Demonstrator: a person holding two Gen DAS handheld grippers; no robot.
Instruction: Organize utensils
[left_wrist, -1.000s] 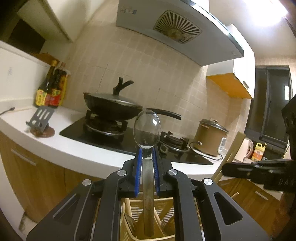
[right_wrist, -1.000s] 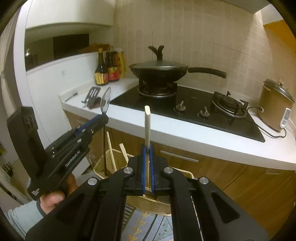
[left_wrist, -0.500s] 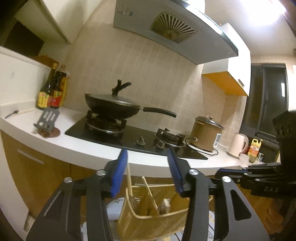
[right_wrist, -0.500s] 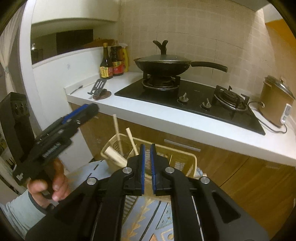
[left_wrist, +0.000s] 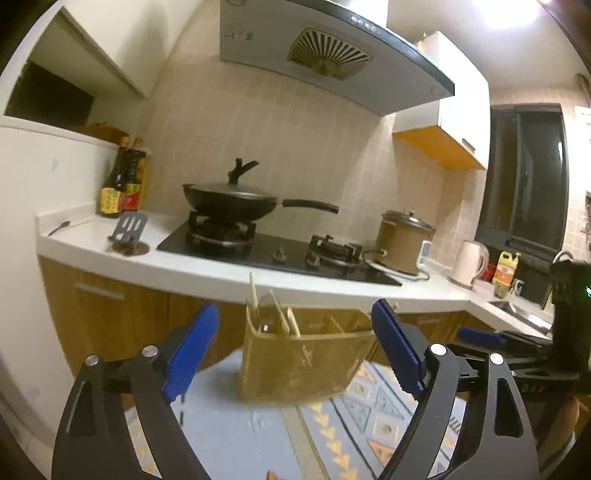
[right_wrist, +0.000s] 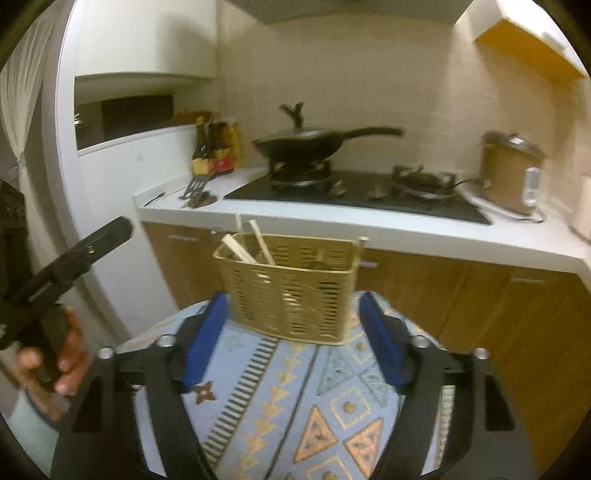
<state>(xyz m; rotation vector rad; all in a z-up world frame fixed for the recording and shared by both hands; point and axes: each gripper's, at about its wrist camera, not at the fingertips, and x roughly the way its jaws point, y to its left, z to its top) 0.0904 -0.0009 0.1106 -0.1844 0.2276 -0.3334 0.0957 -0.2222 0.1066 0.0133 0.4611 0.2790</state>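
We held our left tool (left_wrist: 295, 350) with its blue pads wide apart, and nothing was between them. Its jaws had just been opening. Our right tool (right_wrist: 291, 336) was wide apart too, with nothing in it, and its jaws had just been opening as well. The yellow basket (right_wrist: 288, 291) stood on a blue cloth (right_wrist: 280, 387) with orange triangles on it, just in front of both tools. It was not touching either one. Some wooden sticks (right_wrist: 240, 243) and a spoon (left_wrist: 264, 314) stood up in the left end of the basket. The picture was too blurry for us to count them. Behind the basket was the white counter (left_wrist: 207, 269) with a black pan (left_wrist: 229, 203) on the stove. On the left of the right view, a hand (right_wrist: 55, 358) held the left tool.
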